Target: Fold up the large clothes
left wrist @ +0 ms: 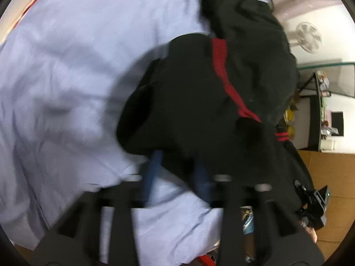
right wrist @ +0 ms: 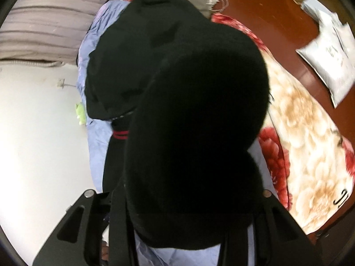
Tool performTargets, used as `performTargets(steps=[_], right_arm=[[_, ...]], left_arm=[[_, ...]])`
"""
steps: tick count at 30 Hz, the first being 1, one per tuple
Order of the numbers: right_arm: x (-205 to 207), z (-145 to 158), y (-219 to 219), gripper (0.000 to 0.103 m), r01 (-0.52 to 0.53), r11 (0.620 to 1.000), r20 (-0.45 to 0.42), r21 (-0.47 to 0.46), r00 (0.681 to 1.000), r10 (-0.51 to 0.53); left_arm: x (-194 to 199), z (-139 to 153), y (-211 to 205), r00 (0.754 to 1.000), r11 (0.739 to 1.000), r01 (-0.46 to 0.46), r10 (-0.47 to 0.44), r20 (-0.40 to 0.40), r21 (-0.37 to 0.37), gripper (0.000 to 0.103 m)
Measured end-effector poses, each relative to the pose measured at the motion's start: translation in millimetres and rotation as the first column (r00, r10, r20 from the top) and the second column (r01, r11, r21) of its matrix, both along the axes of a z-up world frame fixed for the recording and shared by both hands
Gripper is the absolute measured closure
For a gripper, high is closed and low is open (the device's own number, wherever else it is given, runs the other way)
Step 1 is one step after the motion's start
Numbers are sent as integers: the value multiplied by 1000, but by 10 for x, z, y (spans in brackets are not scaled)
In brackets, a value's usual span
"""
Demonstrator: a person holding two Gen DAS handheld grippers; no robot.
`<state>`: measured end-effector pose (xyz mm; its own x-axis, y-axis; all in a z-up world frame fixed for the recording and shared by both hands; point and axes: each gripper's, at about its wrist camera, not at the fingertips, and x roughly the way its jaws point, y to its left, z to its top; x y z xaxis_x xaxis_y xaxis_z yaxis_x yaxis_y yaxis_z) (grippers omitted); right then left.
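A large black garment with a red stripe hangs bunched over a pale blue bed sheet. My left gripper has its blue fingers closed into the garment's lower edge; the fingertips are buried in the cloth. In the right wrist view the same black garment drapes over my right gripper and hides its fingers completely. A cuff with red bands hangs at the left of it.
The blue sheet lies over a floral blanket. A white fan, shelves and wooden floor lie to the right. A white wall and silver bags on dark red floor show in the right wrist view.
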<state>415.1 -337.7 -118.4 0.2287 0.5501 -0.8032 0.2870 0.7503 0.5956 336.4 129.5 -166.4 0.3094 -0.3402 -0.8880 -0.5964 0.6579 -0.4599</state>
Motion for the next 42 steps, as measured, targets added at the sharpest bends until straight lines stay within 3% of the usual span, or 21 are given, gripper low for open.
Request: performTargets(steps=[1, 4, 6, 8, 11, 15, 19, 22, 24, 27, 31, 34, 38, 42], right_arm=[[-28, -40, -32, 66, 2, 1000, -1, 5, 1000, -2], [-68, -19, -61, 66, -23, 1000, 9, 8, 1000, 23], [-11, -49, -81, 66, -37, 999, 16, 12, 999, 37], [-105, 209, -13, 66, -54, 998, 24, 17, 998, 53], [-113, 173, -46, 66, -69, 997, 25, 22, 997, 69], [-168, 145, -116, 65, -75, 997, 22, 36, 997, 75], [-171, 78, -141, 65, -80, 995, 24, 52, 997, 79], [-84, 39, -66, 64, -92, 994, 23, 61, 996, 90], [-98, 20, -68, 64, -95, 993, 19, 68, 995, 94], [-145, -30, -102, 63, -82, 993, 3, 84, 997, 82], [-145, -59, -165, 63, -30, 994, 2, 103, 1000, 30], [-69, -63, -169, 64, 33, 991, 7, 128, 999, -34], [30, 236, -177, 66, 70, 985, 82, 156, 993, -84], [193, 709, -133, 67, 57, 982, 167, 182, 982, -88]], left_arm=[[-62, -26, -12, 1000, 1000, -26, 26, -4, -8, 39], [-301, -134, 1, 991, 990, -132, 133, 14, -55, 23], [-382, -213, -35, 981, 978, -185, 189, 35, -101, 20], [-392, -316, -99, 971, 959, -220, 234, 58, -180, 19], [-306, -340, -187, 947, 928, -232, 284, 151, -292, 19], [-79, -310, -227, 942, 941, -243, 287, 172, -236, 19], [164, -493, -175, 944, 940, -285, 309, 113, -188, 16], [352, -727, -207, 966, 956, -252, 257, 12, -150, 14], [421, -878, -219, 967, 955, -254, 250, -42, -153, 10], [441, -993, -165, 955, 935, -296, 293, -47, -195, 11], [475, -901, -153, 961, 934, -267, 277, 10, -237, 64], [489, -666, -116, 961, 936, -246, 270, 65, -251, 86], [522, -150, -173, 952, 953, -194, 240, 191, -234, 92], [667, 538, -161, 916, 965, -149, 216, 337, -214, 93]])
